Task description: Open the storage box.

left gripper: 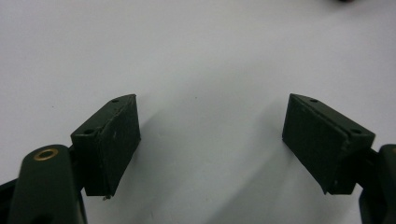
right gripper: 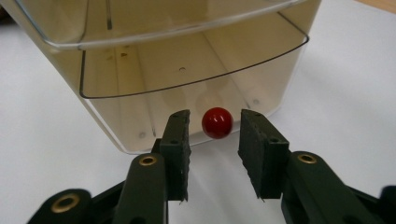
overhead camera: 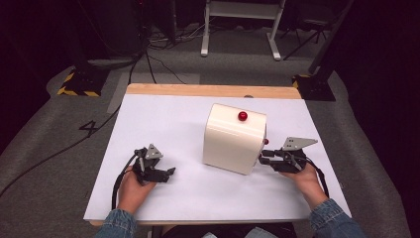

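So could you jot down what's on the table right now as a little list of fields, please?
surface: white table
main thing: cream box with clear drawers, standing right of centre
knobs: red knob on top; another red knob on the lower drawer front
left gripper: open, over bare table, away from the box
right gripper: open, jaws on either side of the lower knob, not closed on it

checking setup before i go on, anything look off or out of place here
Nothing stands out. The cream drawer box sits upright on the white table, its red knobs intact. The right gripper is open around the lower knob; the left gripper is open over bare table.
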A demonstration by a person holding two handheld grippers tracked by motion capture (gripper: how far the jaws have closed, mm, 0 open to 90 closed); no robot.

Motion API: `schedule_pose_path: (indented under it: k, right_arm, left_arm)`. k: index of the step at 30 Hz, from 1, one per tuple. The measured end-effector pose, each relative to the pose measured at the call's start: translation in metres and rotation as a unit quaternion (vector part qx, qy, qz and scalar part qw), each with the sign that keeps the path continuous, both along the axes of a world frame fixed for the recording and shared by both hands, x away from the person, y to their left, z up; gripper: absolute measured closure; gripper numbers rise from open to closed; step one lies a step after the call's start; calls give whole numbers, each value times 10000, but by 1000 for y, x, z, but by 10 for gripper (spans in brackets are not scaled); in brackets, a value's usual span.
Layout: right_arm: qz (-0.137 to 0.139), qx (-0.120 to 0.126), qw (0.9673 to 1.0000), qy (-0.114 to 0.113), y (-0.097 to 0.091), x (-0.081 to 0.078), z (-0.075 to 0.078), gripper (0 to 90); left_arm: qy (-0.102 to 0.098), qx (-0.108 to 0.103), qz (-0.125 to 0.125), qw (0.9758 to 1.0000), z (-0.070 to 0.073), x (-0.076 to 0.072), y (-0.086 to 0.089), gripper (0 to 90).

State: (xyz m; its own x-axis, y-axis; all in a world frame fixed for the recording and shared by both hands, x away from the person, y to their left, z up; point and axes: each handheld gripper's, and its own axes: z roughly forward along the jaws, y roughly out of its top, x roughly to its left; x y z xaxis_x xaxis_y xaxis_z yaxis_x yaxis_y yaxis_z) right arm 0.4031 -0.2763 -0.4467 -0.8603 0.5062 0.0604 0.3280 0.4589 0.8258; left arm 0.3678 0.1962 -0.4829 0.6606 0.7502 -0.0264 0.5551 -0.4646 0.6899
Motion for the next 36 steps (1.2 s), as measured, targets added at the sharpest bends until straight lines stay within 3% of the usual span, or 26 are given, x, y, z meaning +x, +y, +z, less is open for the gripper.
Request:
schedule_pose_path:
  k: [6, 19, 24, 36]
  right_arm:
    - [108, -9, 9999, 14, -1, 5, -5, 728]
    - [87, 18, 10000, 28, -5, 5, -5, 737]
    - [20, 8, 10000, 83, -17, 1, -3, 736]
    - [-258, 92, 9996, -54, -55, -18, 2, 736]
  left_arm:
    - [-2, 2, 0, 10000, 0, 0, 0, 193]
    - [-7, -11, 11, 10000, 0, 0, 0, 193]
    - [-7, -4, 6, 10000, 0, 0, 0, 193]
    - [-10, -11, 9, 10000, 0, 0, 0, 193]
